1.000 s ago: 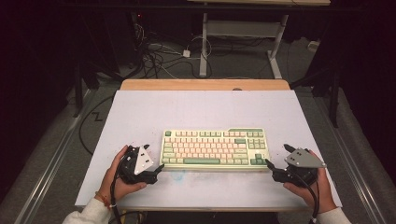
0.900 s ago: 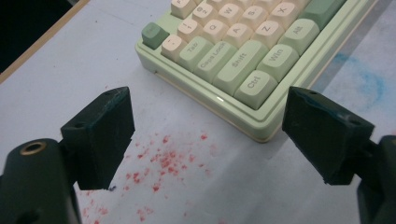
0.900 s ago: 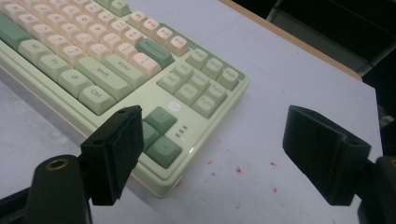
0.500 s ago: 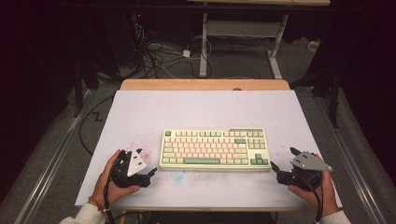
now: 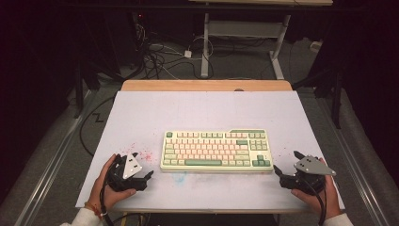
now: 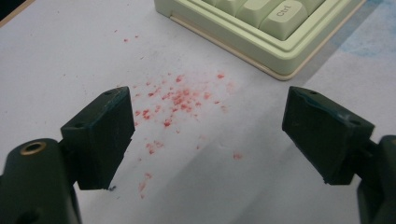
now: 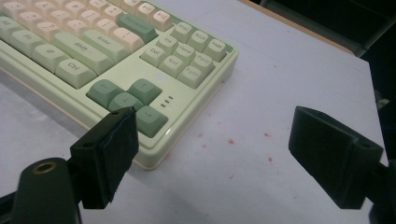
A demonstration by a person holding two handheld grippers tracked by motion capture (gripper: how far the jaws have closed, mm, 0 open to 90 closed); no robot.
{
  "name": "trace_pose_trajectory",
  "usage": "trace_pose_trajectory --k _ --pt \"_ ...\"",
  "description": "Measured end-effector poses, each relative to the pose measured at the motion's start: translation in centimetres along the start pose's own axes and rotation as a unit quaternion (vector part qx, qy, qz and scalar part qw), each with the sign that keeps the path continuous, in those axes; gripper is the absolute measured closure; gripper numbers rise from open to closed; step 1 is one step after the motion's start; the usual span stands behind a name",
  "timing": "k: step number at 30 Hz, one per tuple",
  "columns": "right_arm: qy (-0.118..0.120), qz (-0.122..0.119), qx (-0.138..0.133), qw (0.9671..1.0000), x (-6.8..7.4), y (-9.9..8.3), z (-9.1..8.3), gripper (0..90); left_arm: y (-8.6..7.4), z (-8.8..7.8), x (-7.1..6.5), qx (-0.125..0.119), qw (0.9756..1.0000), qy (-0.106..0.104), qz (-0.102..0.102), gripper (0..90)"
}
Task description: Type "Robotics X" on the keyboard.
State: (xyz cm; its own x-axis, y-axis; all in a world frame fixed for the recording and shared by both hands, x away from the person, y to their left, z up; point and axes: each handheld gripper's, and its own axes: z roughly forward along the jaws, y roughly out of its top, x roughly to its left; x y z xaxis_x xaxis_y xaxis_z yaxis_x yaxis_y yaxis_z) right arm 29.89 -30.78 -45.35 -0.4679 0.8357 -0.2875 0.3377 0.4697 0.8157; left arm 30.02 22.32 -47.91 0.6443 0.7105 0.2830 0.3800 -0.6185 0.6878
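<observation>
Both hands back off from the keyboard [image 5: 216, 149] mid-table; left hand-held gripper [image 5: 139, 180] wide, right hand-held gripper [image 5: 281, 173] just opening wider, both empty; left gripper view shows red specks [image 6: 180, 99] beside it

I see 2 black tools: the left tool [image 5: 147, 177] and right tool [image 5: 287, 165] each carry a grey 3-cornered plate and a trailing black cable. Blocky dark pads [image 6: 100, 135] sit beside a brass-ringed screw hole. White sleeves; a bracelet on the left wrist.
</observation>
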Motion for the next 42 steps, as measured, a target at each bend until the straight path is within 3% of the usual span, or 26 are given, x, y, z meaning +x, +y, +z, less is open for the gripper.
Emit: trace_pose_trajectory --k 15,42 --pt "0.002 -0.012 -0.007 0.9999 0.66 0.4 -0.51 16.3 0.09 -0.32 -0.33 -0.012 0.9999 -0.002 0.004 15.7" --pt "0.002 -0.015 -0.009 0.9998 0.88 0.49 -0.44 16.2 0.17 -0.31 -0.46 -0.009 0.9999 -0.001 0.005 15.7"
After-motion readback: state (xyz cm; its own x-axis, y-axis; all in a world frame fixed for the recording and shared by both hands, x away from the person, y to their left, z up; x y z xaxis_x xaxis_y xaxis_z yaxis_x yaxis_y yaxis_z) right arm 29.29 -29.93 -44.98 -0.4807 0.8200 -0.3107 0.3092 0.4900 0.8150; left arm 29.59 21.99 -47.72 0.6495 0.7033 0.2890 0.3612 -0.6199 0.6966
